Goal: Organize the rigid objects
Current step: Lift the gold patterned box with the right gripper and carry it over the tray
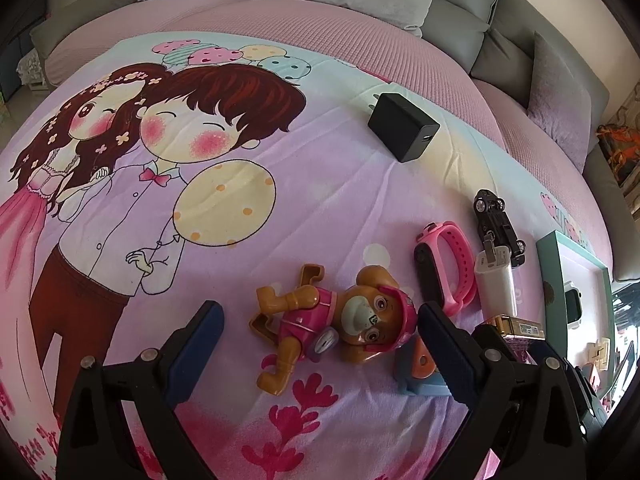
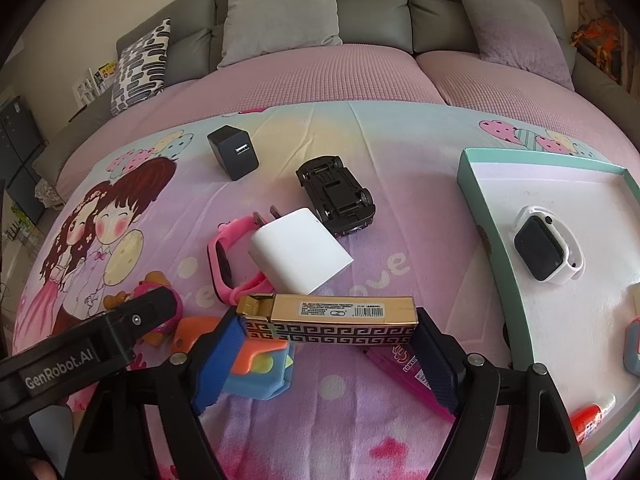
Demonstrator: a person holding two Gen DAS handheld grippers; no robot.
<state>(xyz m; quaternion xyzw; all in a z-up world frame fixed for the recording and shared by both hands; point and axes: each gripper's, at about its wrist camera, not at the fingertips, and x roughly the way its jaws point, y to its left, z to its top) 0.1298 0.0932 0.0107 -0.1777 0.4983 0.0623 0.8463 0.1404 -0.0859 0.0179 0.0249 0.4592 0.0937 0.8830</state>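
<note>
Gold box [image 2: 326,318] spans right gripper [image 2: 326,354], pads at both ends, grasped above cartoon blanket [image 2: 400,208]. Left gripper [image 1: 320,346] released, jaws wide, straddling toy pup [image 1: 332,322]. Tray [image 2: 504,240] at right.

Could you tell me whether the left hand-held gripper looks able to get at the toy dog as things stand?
Probably yes: the left hand-held gripper is open, and the toy dog lies between its fingers with nothing covering it.

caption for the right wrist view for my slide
Right claw closes on a gold box lengthwise, amid chargers, a toy car and a pink band beside the tray.
</note>
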